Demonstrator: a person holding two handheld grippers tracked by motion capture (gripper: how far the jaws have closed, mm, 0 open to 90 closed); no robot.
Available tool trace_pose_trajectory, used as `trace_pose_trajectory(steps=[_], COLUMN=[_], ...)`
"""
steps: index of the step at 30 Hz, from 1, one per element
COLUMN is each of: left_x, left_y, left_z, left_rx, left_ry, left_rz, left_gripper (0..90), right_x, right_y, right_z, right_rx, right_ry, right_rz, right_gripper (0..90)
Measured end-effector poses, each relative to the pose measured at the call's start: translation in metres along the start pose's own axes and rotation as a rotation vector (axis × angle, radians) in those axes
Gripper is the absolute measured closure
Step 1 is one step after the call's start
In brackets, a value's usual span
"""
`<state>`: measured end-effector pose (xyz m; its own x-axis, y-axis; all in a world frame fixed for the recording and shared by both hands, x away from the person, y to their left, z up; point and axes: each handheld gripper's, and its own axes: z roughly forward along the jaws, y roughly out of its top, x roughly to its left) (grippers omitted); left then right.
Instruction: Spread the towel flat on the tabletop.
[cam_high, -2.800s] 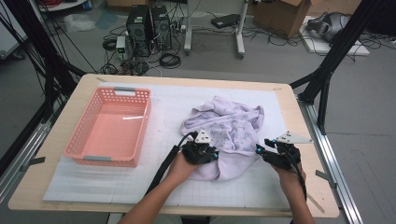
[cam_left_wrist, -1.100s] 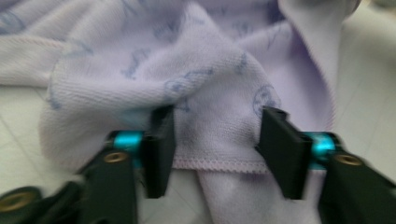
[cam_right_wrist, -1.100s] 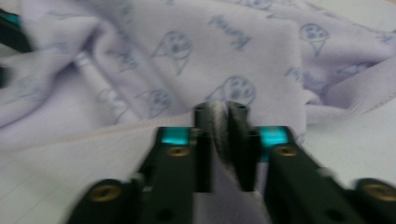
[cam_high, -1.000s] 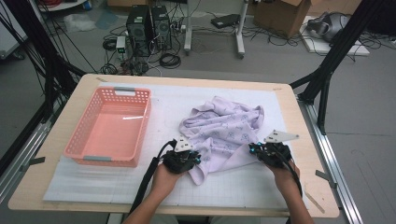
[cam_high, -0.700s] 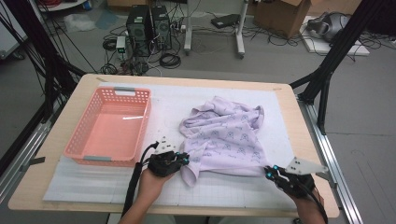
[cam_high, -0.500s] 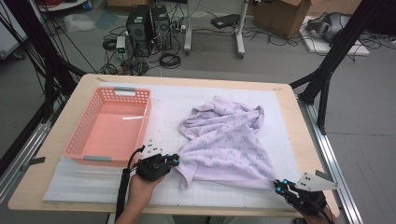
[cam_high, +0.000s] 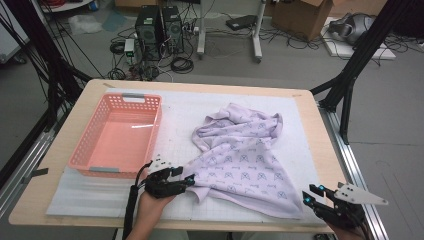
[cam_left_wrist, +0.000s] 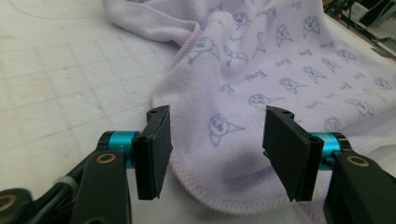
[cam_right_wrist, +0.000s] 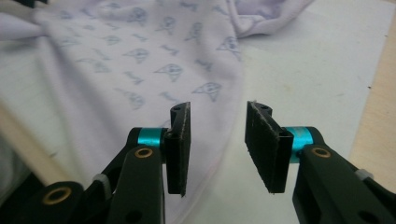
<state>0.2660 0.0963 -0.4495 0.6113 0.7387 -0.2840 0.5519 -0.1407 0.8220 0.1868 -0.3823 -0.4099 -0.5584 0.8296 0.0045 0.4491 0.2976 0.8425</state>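
Observation:
A lilac cloth (cam_high: 240, 165) printed with small blue figures lies partly spread on the white gridded mat (cam_high: 100, 192), bunched at its far end. My left gripper (cam_high: 186, 178) is open at the cloth's near left corner. In the left gripper view that hemmed corner (cam_left_wrist: 219, 154) lies on the mat between the parted jaws of the left gripper (cam_left_wrist: 215, 149). My right gripper (cam_high: 309, 195) is open at the table's front right, just past the cloth's near right corner. In the right gripper view the cloth's edge (cam_right_wrist: 205, 93) runs under the left jaw of the right gripper (cam_right_wrist: 217, 144).
A pink plastic basket (cam_high: 155, 132) stands on the left of the mat, close behind my left hand. Bare wooden tabletop (cam_high: 55, 160) rims the mat. A black frame leg (cam_high: 350, 85) rises at the table's right side. Cables and computers lie on the floor beyond.
Both grippers drew the cloth toward the front edge and moved apart, spreading its near side flat. Their jaws, earlier closed on the cloth, now stand open.

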Motion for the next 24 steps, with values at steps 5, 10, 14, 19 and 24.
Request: trace_pose_trajectory(steps=[5, 10, 14, 19, 24], left_x=[-0.002, -0.001, 0.007, 0.017, 0.017], left_y=[0.010, 0.015, 0.014, 0.015, 0.008], left_z=[0.023, 0.023, 0.011, 0.000, -0.006], left_rx=[0.079, 0.112, 0.070, 0.057, 0.028], left_ry=[0.037, 0.096, 0.114, 0.109, 0.080], left_rz=[0.039, 0.125, 0.131, 0.131, 0.166], left_gripper=[40.9, 86.3, 86.8, 86.6, 85.4], right_x=[-0.016, -0.030, -0.031, -0.030, -0.014], right_y=[0.008, 0.021, 0.030, 0.042, 0.054], right_z=[0.031, 0.072, 0.101, 0.127, 0.146], right_rx=[0.043, 0.090, 0.117, 0.124, 0.140], right_ry=[-0.065, -0.092, -0.076, -0.015, 0.103], right_rz=[0.079, 0.093, 0.081, 0.082, 0.053], right_gripper=[68.3, 71.6, 71.3, 67.6, 60.0])
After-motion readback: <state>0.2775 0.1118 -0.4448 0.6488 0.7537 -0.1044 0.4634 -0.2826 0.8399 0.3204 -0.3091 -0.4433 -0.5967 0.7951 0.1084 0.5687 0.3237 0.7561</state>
